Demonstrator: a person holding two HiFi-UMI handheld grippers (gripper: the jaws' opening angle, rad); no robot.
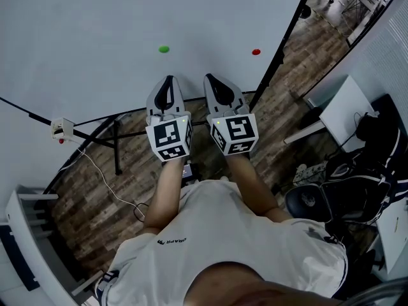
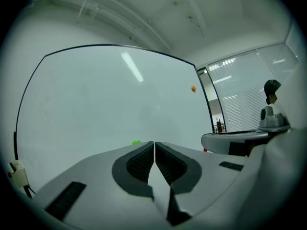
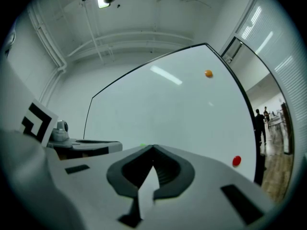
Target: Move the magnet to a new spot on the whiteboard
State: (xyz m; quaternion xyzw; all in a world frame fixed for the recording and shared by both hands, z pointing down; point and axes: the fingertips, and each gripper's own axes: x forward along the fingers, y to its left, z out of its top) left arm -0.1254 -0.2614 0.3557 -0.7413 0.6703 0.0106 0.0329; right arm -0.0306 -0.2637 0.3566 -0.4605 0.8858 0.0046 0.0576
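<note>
A white whiteboard [image 1: 127,18] stands in front of me. A green magnet [image 1: 164,49] sticks to it just above my left gripper [image 1: 168,80], and a red magnet [image 1: 256,51] sits further right, near the board's edge. An orange magnet [image 3: 208,73] is high on the board. My left gripper is shut with nothing between its jaws, its tip a short way below the green magnet [image 2: 136,142]. My right gripper [image 1: 212,78] is beside it, also shut and empty, with the red magnet [image 3: 236,161] off to its right.
A black frame edge [image 1: 280,50] bounds the whiteboard on the right, and its stand legs [image 1: 115,139] rest on the wood floor. A small white box [image 1: 62,129] hangs at the board's lower left. A desk with dark bags [image 1: 357,183] is at the right.
</note>
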